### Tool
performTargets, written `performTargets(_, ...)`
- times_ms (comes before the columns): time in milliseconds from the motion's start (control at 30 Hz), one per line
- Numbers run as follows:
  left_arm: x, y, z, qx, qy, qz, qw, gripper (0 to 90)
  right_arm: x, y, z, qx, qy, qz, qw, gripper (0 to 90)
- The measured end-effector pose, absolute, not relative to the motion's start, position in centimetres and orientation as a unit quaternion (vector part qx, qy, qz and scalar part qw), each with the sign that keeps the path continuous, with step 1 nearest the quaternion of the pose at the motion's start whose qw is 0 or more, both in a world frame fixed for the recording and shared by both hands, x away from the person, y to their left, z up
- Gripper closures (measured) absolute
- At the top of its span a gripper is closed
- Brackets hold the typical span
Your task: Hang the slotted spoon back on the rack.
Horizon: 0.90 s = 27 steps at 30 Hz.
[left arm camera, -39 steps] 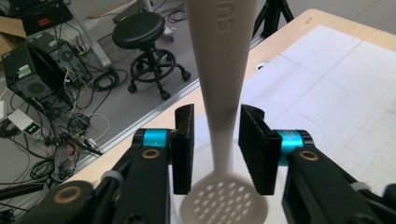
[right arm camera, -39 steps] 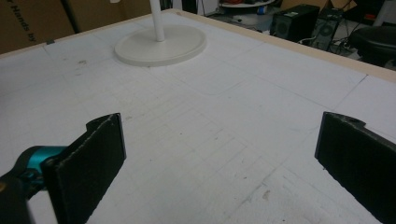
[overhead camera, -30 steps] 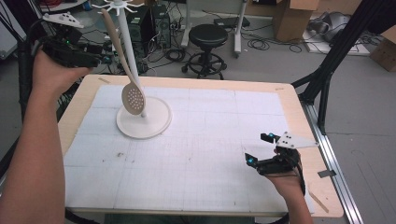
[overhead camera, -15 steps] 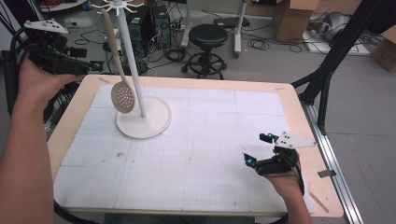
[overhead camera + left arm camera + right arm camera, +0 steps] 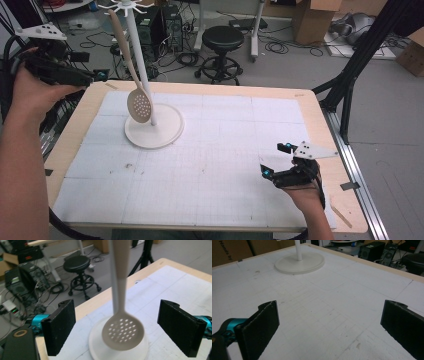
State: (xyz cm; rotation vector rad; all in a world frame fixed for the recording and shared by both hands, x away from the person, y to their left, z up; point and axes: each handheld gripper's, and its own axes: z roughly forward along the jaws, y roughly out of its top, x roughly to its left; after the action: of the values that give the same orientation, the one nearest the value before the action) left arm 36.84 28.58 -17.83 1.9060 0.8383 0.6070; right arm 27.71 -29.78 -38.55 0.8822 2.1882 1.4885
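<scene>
We see the slotted spoon (image 5: 134, 85) hanging free from the white stand (image 5: 154, 131), bowl just above its base. Our left gripper (image 5: 95, 76) sits near it, jaws just opening wide and empty; the right gripper (image 5: 274, 161) rests wide open on the table (image 5: 310, 112).

Beyond the far edge of your wooden table (image 5: 310, 100), with its white gridded mat (image 5: 225, 150), you have a grey floor (image 5: 300, 60) strewn with black cables (image 5: 280, 47). A black round stool (image 5: 223, 37) on casters stands far centre. Left of it sit dark computer cases (image 5: 162, 27). Cardboard boxes (image 5: 312, 15) lie far right, and black stand legs (image 5: 357, 65) slant down at the right.
</scene>
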Motion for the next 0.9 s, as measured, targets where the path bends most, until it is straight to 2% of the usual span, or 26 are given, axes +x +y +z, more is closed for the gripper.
performTargets(367,35.6,28.0,-18.4,0.775,0.301,0.234,0.503,8.1,27.7,-29.8,-38.6,0.312,0.773,0.524,0.175,0.5)
performTargets(533,35.5,28.4,-19.7,0.768,0.298,0.227,0.519,7.0,27.7,-29.8,-38.6,0.312,0.773,0.525,0.174,0.5)
performTargets(900,34.6,26.3,-24.0,0.771,0.264,0.175,0.553,6.2,27.8,-29.8,-38.8,0.314,0.774,0.523,0.171,0.5)
